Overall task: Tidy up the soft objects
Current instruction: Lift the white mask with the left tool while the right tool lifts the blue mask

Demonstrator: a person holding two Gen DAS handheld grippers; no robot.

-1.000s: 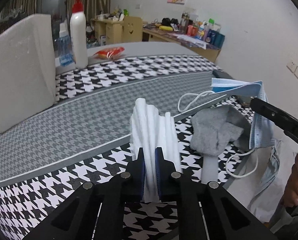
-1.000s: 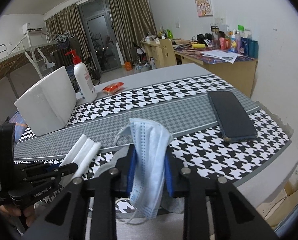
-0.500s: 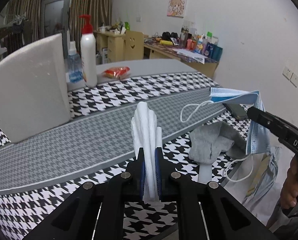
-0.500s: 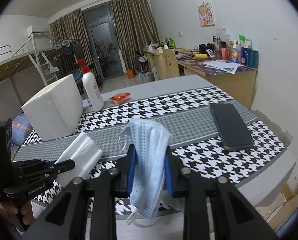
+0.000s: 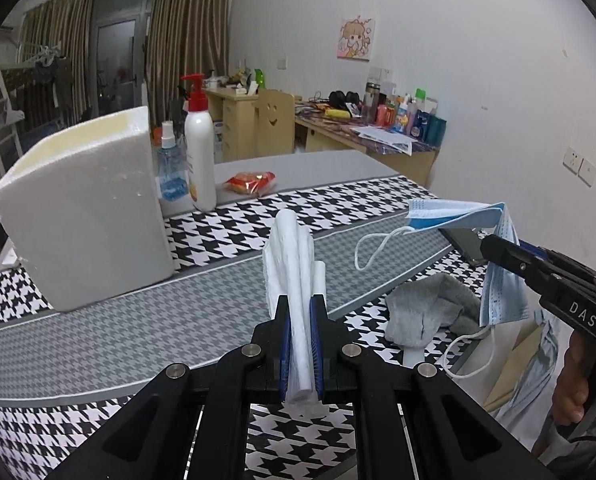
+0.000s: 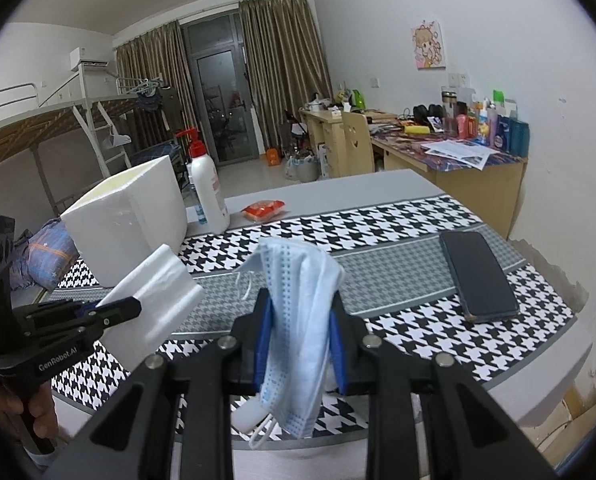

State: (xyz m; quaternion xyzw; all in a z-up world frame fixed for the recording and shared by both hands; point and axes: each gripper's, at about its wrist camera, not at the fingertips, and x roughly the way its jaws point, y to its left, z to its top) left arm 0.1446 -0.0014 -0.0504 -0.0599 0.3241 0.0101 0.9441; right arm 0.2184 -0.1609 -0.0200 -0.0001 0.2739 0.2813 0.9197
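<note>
My left gripper [image 5: 300, 306] is shut on a folded white tissue [image 5: 294, 256] and holds it above the houndstooth table [image 5: 138, 320]; the tissue [image 6: 154, 300] and that gripper [image 6: 132, 304] also show in the right wrist view. My right gripper [image 6: 299, 304] is shut on a blue face mask [image 6: 298, 320] that hangs down over the table's near edge; the mask [image 5: 497, 272] and that gripper [image 5: 493, 250] show at the right of the left wrist view. A grey sock [image 5: 425, 312] lies crumpled on the table below the mask.
A white foam box [image 5: 86, 208] stands at the back left. Beside it are a white pump bottle [image 5: 200, 160], a small spray bottle [image 5: 170, 172] and a red snack packet [image 5: 250, 182]. A black phone [image 6: 477, 272] lies on the right. Desks stand beyond.
Both grippers have risen and pulled back from the table with the tissue and mask still held. The foam box and bottles now sit lower and smaller in view.
</note>
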